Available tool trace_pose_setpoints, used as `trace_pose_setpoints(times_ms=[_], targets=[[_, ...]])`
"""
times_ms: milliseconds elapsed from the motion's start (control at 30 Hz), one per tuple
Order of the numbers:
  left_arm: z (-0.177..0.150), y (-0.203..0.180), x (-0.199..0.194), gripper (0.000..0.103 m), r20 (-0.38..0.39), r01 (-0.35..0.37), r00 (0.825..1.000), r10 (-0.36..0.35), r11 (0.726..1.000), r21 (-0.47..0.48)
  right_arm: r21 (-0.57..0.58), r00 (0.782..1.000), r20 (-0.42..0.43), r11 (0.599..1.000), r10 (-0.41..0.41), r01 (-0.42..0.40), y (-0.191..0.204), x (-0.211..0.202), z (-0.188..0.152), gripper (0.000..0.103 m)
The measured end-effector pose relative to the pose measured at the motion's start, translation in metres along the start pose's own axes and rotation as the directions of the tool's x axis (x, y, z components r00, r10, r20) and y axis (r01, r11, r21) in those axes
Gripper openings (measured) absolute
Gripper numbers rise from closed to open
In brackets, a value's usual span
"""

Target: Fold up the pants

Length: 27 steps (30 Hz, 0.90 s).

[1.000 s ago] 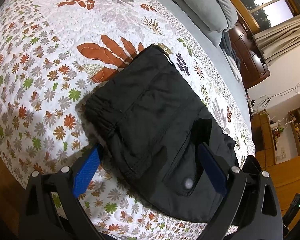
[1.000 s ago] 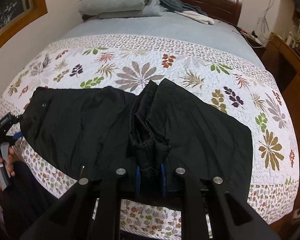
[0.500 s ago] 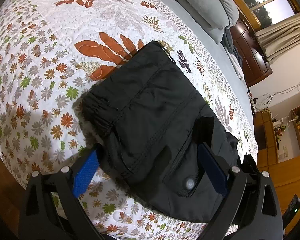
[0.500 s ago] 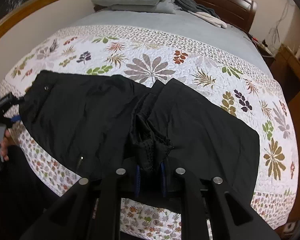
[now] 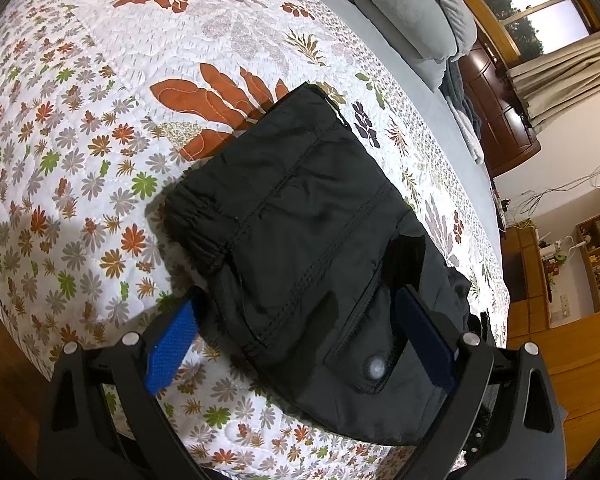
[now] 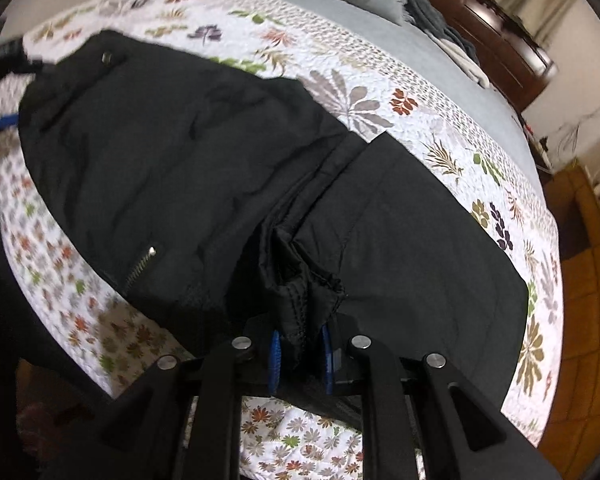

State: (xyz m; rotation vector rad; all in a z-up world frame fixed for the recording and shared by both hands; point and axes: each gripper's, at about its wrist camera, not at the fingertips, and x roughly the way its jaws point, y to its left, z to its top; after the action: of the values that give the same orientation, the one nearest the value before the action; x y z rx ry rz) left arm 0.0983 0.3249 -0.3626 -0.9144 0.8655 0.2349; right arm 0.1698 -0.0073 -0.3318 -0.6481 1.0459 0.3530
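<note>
The black nylon pants (image 6: 204,168) lie spread along the near edge of the bed's floral quilt (image 5: 100,128), the right tongs (image 6: 300,354) clamped on a bunched fold (mid-garment), the left tongs (image 5: 300,340) apart astride the waistband end.

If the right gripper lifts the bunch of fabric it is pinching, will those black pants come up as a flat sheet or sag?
Probably sag: the black woven pants crumple into soft folds where the right gripper pinches them. They look light, lying thin on the floral quilt. The smooth fabric may slip over that quilt, so the far end could drag along.
</note>
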Motion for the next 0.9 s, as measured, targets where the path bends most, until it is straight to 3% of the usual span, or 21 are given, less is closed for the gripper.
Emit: trace_pose_setpoints(times_ms=[167,233,333,367,400,467,600,900], targets=[[0.0,0.0,-0.001,0.095,-0.002,0.005,1.0,-0.005,1.0,0.004,-0.027,1.0,0.01,1.0,0.013,-0.013,0.009,0.011,-0.007,0.027],[-0.001,-0.001,-0.001,0.095,-0.004,0.007,1.0,-0.007,1.0,0.007,-0.004,0.995,0.017,0.995,0.096,-0.096,0.002,0.003,-0.007,0.042],[-0.001,-0.001,-0.001,0.095,-0.003,0.012,1.0,-0.012,1.0,0.007,0.122,0.94,0.098,0.934,0.325,-0.336,-0.03,-0.028,-0.007,0.06],[-0.002,-0.001,-0.001,0.095,-0.002,0.014,1.0,-0.014,1.0,0.005,0.176,0.918,0.141,0.903,0.371,-0.392,-0.046,-0.038,-0.008,0.071],[-0.002,-0.001,-0.002,0.095,-0.002,0.016,1.0,-0.016,1.0,0.004,0.234,0.906,0.181,0.878,0.383,-0.418,-0.063,-0.047,-0.009,0.072],[-0.002,0.0,-0.003,0.095,0.0,0.023,1.0,-0.023,1.0,0.002,0.303,0.909,0.198,0.859,0.367,-0.413,-0.086,-0.047,-0.011,0.071],[-0.002,0.002,-0.005,0.095,-0.002,0.03,1.0,-0.03,1.0,-0.005,0.398,0.954,0.114,0.867,0.276,-0.298,-0.104,-0.018,-0.014,0.06],[-0.004,0.003,-0.005,0.095,-0.008,0.044,0.999,-0.044,0.999,-0.018,0.309,0.967,-0.042,0.923,0.253,-0.228,-0.058,0.02,-0.02,0.058]])
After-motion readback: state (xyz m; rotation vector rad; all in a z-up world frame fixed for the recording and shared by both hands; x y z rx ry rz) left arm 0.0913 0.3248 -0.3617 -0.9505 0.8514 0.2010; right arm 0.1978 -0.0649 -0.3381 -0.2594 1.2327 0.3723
